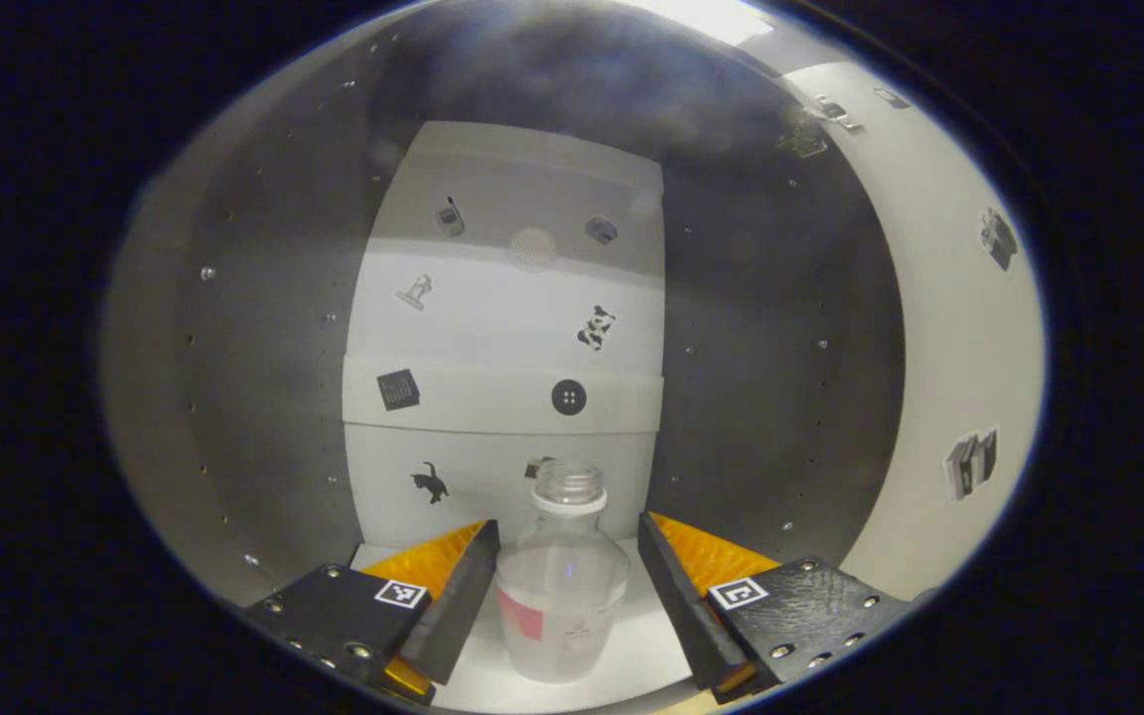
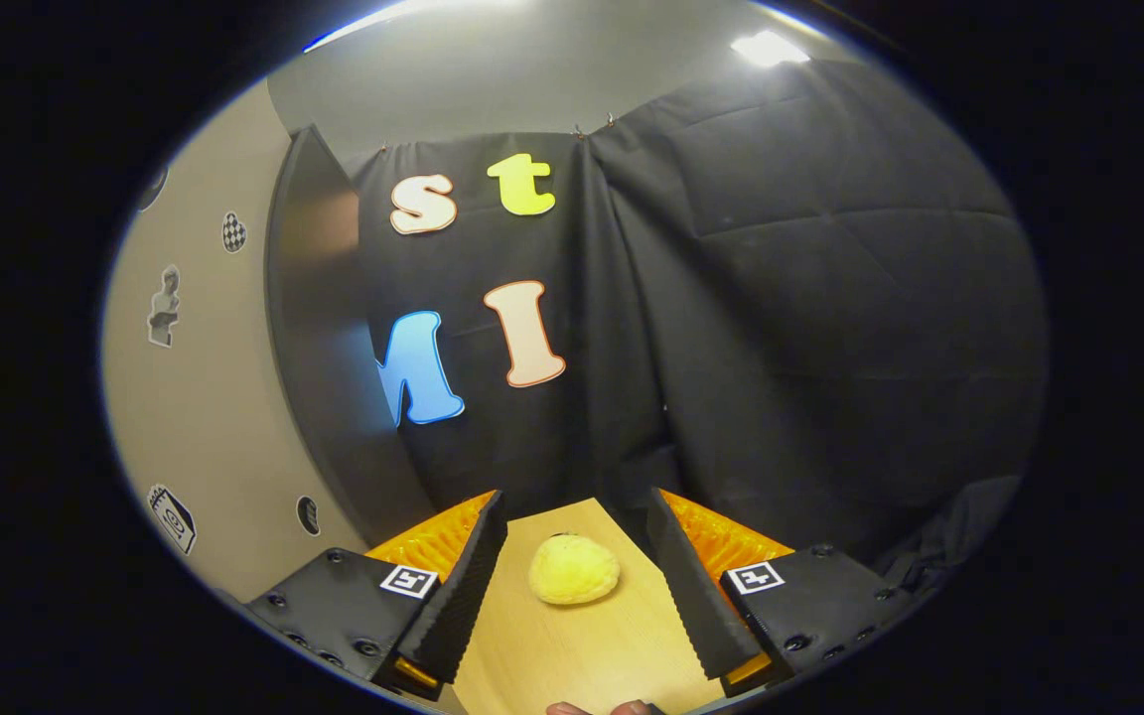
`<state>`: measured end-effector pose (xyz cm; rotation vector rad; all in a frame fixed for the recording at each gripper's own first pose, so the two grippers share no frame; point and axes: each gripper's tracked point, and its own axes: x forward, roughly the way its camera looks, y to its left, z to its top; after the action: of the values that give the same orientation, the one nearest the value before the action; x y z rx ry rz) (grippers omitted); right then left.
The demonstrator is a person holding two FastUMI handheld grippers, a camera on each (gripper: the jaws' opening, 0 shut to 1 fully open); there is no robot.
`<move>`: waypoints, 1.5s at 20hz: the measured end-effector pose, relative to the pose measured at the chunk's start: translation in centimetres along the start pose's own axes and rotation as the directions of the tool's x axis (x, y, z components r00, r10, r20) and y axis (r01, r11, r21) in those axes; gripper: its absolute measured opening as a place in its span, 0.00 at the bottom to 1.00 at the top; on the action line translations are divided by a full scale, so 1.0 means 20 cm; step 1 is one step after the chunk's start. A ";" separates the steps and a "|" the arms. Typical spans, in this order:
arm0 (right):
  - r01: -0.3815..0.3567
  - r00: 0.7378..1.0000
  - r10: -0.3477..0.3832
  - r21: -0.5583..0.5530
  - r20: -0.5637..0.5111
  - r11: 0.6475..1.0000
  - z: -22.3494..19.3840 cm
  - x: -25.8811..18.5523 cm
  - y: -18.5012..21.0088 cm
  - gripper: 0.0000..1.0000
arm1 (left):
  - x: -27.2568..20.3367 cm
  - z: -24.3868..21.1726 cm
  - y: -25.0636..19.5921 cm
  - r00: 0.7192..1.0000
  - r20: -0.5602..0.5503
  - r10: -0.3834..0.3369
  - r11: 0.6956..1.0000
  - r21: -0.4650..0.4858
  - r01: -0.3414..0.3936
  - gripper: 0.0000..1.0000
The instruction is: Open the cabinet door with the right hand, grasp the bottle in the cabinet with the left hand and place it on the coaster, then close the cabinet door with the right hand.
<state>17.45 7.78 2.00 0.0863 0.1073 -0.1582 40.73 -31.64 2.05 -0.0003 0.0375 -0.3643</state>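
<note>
In the left gripper view a clear bottle (image 1: 562, 586) with no cap and a pink label stands upright on the white cabinet floor (image 1: 632, 665). My left gripper (image 1: 567, 556) is open, reaching into the cabinet with one finger on each side of the bottle, small gaps showing. The open cabinet door (image 1: 959, 328) hangs at the right. In the right gripper view my right gripper (image 2: 572, 556) is open and holds nothing, above the wooden table (image 2: 592, 655). The cabinet door's dark edge (image 2: 319, 348) stands to its left.
A fuzzy yellow ball (image 2: 574, 570) lies on the table between the right gripper's fingers, farther off. The cabinet's grey side walls (image 1: 264, 397) close in on both sides of the bottle, with a white back panel (image 1: 502, 328) behind. Fingertips of a hand (image 2: 597, 708) show at the bottom edge.
</note>
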 end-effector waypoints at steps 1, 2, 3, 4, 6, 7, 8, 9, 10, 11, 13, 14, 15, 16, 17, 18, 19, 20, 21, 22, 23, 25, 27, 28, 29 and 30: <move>-0.001 1.000 0.001 -0.005 0.000 1.000 0.00 0.01 0.00 0.90 | 0.01 -0.01 0.00 1.000 -0.005 0.005 1.000 -0.003 -0.006 0.87; -0.002 1.000 0.002 -0.010 -0.002 1.000 0.00 0.01 0.00 0.90 | 0.02 -0.02 0.01 1.000 -0.009 0.008 1.000 -0.007 -0.008 0.87; -0.003 1.000 0.003 -0.013 -0.008 1.000 -0.01 0.01 0.00 0.90 | 0.02 -0.04 0.01 1.000 -0.012 0.006 1.000 -0.015 -0.006 0.87; -0.006 1.000 0.005 -0.014 -0.014 1.000 -0.01 0.00 0.00 0.90 | 0.02 -0.05 0.01 1.000 -0.017 0.006 1.000 -0.026 -0.006 0.87; -0.009 1.000 0.008 -0.020 -0.015 1.000 -0.01 0.01 0.00 0.90 | 0.01 -0.07 0.00 1.000 -0.028 0.003 0.999 -0.033 -0.004 0.87; -0.007 1.000 0.007 -0.024 -0.014 1.000 -0.02 0.01 0.00 0.90 | 0.01 -0.09 0.01 0.999 -0.029 0.013 1.000 -0.026 -0.013 0.85; -0.005 1.000 0.004 -0.026 -0.017 1.000 -0.02 0.01 -0.01 0.90 | 0.01 -0.08 0.01 1.000 -0.021 0.014 1.000 -0.018 -0.015 0.88; -0.002 1.000 0.002 -0.025 -0.024 1.000 -0.03 0.01 -0.01 0.90 | 0.00 -0.08 -0.01 1.000 -0.029 0.005 1.000 -0.008 -0.005 0.75; -0.002 1.000 0.001 -0.022 -0.027 1.000 -0.03 0.01 -0.01 0.90 | -0.01 -0.08 -0.02 1.000 -0.029 0.000 1.000 0.005 0.000 0.77; -0.001 1.000 0.000 -0.018 -0.029 1.000 -0.03 0.01 0.00 0.90 | 0.00 -0.08 -0.02 1.000 -0.028 -0.002 1.000 0.020 0.002 0.77; -0.004 0.999 0.004 -0.008 -0.032 1.000 -0.03 0.02 0.01 0.90 | -0.02 -0.08 -0.05 1.000 -0.025 -0.010 0.999 0.047 0.012 0.76; -0.007 0.999 0.006 -0.005 -0.033 1.000 -0.03 0.02 0.01 0.90 | -0.03 -0.07 -0.07 1.000 -0.021 -0.014 0.998 0.065 0.016 0.74; -0.009 0.999 0.009 -0.003 -0.034 1.000 -0.04 0.01 0.01 0.90 | -0.04 -0.07 -0.08 1.000 -0.021 -0.018 0.996 0.086 0.019 0.72; -0.012 0.999 0.012 -0.007 -0.034 1.000 -0.03 0.00 0.02 0.90 | -0.05 -0.07 -0.09 1.000 -0.020 -0.020 0.994 0.107 0.022 0.73; -0.015 1.000 0.014 -0.015 -0.028 1.000 -0.03 0.00 0.01 0.90 | -0.07 -0.06 -0.10 1.000 -0.012 -0.022 0.992 0.126 0.023 0.73; -0.018 1.000 0.017 -0.025 -0.018 1.000 -0.02 -0.01 0.01 0.90 | -0.09 -0.04 -0.11 1.000 -0.002 -0.025 0.990 0.138 0.025 0.73; -0.019 1.000 0.018 -0.032 -0.009 0.999 -0.02 0.00 0.01 0.90 | -0.12 -0.02 -0.13 0.999 0.007 -0.035 0.989 0.143 0.034 0.75; -0.019 1.000 0.019 -0.034 0.000 0.999 -0.01 -0.01 0.01 0.90 | -0.16 0.00 -0.15 0.999 0.017 -0.044 0.989 0.142 0.041 0.71; -0.020 1.000 0.020 -0.032 0.005 0.999 -0.01 0.00 0.02 0.90 | -0.20 0.02 -0.16 0.998 0.022 -0.052 0.989 0.137 0.048 0.71; -0.020 1.000 0.021 -0.030 0.008 0.999 -0.01 -0.01 0.02 0.90 | -0.25 0.03 -0.17 0.998 0.027 -0.064 0.990 0.130 0.060 0.71; -0.020 1.000 0.021 -0.027 0.011 0.999 -0.01 -0.02 0.02 0.90 | -0.31 0.05 -0.17 0.997 0.032 -0.073 0.990 0.123 0.069 0.71; -0.023 1.000 0.023 -0.023 0.006 0.999 -0.01 -0.03 0.03 0.90 | -0.43 0.07 -0.17 0.996 0.039 -0.083 0.991 0.112 0.078 0.71; -0.038 0.999 0.038 -0.028 0.013 0.999 0.00 -0.05 0.05 0.90 | -0.58 0.09 -0.14 0.996 0.042 -0.079 0.991 0.109 0.074 0.71; -0.040 0.999 0.041 -0.036 0.016 0.999 0.00 -0.06 0.04 0.90 | -0.65 0.10 -0.13 0.996 0.046 -0.075 0.991 0.111 0.069 0.71; -0.046 0.999 0.047 -0.040 0.019 0.998 0.00 -0.07 0.04 0.90 | -0.74 0.11 -0.11 0.996 0.050 -0.069 0.991 0.116 0.063 0.71; -0.055 0.998 0.056 -0.038 0.023 0.998 0.01 -0.09 0.05 0.90 | -0.83 0.11 -0.08 0.997 0.052 -0.058 0.991 0.121 0.051 0.71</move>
<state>15.94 9.07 2.37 0.0497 0.0833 -0.1013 24.80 -27.25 4.89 0.1072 -0.0390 -0.4208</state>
